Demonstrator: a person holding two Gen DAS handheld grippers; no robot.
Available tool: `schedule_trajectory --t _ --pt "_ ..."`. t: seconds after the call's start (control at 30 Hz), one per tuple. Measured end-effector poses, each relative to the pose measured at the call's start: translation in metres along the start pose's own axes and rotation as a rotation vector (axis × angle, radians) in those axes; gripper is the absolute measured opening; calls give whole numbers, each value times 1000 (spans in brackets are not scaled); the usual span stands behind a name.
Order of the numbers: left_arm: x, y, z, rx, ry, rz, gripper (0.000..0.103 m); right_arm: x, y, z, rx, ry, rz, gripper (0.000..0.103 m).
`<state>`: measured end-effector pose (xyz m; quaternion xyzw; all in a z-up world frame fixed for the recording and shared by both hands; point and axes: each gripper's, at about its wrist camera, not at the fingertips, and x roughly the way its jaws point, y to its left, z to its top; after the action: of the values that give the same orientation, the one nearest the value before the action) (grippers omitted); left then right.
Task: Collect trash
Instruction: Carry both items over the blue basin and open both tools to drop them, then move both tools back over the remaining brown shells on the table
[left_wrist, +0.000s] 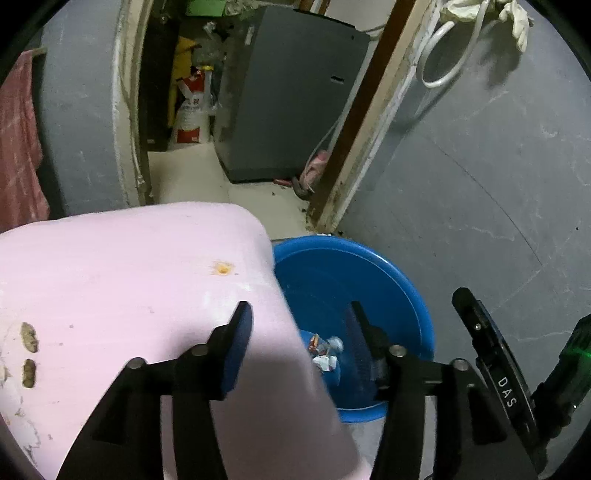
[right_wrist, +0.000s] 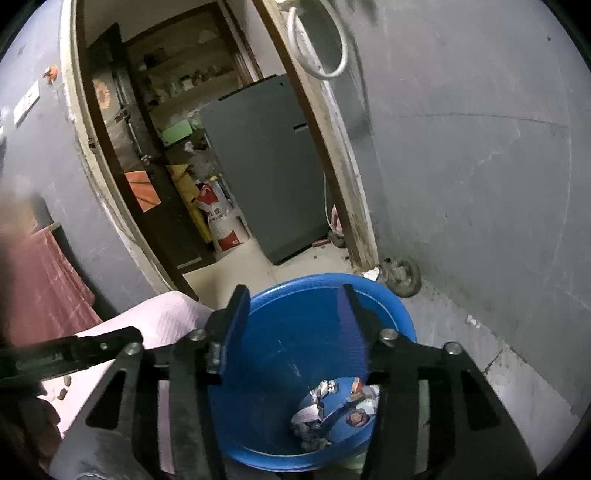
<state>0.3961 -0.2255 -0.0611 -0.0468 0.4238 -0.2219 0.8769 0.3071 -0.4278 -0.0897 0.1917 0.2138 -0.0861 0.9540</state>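
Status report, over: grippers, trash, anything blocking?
Both hand-held grippers, left and right, open, empty. Wrappers inside blue basin. Pink bin crowds basin's left.

My left claw (left_wrist: 299, 332) hangs with its jaws apart, nothing between them, straddling the edge of the pink stool (left_wrist: 129, 295), which blocks everything to my left. To the right the blue basin (left_wrist: 369, 277) lies open from above, wrappers (right_wrist: 332, 410) at its bottom. My right claw (right_wrist: 295, 314) stands just beside, jaws apart over the same basin. The grey wall (left_wrist: 480, 184) closes the right side. Ahead, the doorway floor (left_wrist: 192, 173) is free up to the grey cabinet (left_wrist: 288, 103).
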Motion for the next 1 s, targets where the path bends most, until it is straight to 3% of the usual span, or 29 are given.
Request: schedule_trajectory --t 0.13,0.47,0.73,1.0 --pt "-16 9 -2 -2 -47 -10 76 -3 7 0 -25 -19 13 71" --pt "-56 32 -11 -3 -190 57 92 -21 27 0 -75 -113 65 100" --pt "-100 61 -21 -43 -295 84 93 -40 54 7 -121 -159 145 103" --pt "-158 76 -28 -32 -412 161 97 -76 92 17 -144 -193 215 103"
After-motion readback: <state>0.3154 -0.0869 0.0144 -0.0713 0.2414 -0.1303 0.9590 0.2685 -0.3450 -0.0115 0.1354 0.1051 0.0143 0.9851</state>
